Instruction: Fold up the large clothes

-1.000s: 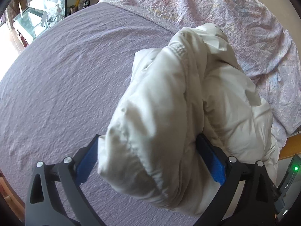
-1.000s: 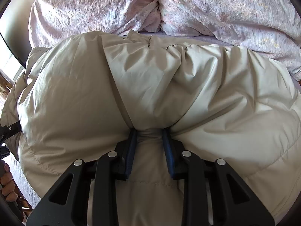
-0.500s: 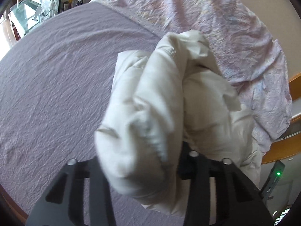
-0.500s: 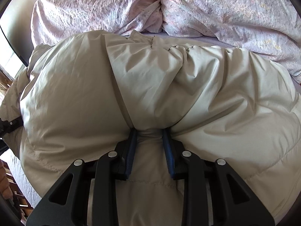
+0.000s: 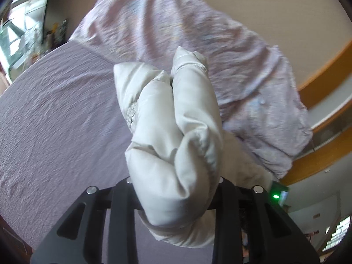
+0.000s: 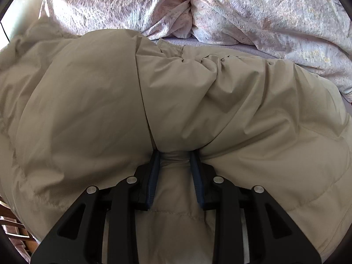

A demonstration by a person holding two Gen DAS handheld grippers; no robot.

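Observation:
A puffy cream-beige jacket [image 6: 88, 110] lies on the bed and fills most of the right wrist view. My right gripper [image 6: 175, 160] is shut on a pinched fold of its body, blue pads pressing both sides. In the left wrist view the jacket's bunched sleeve end [image 5: 176, 132] is lifted above the lilac sheet [image 5: 55, 121]. My left gripper [image 5: 176, 180] is still closing on that padded bunch, which bulges out over the jaws and hides the pads.
A crumpled floral duvet [image 6: 242, 11] is heaped at the head of the bed, behind the jacket. A wooden bed frame [image 5: 319, 81] and a beige wall stand at the right. Shelves and a window show far left [image 5: 26, 39].
My left gripper went from wide open around the sleeve end to clamped on it, then rose and tilted up, lifting the bunch off the sheet. The right gripper kept still, holding its fold.

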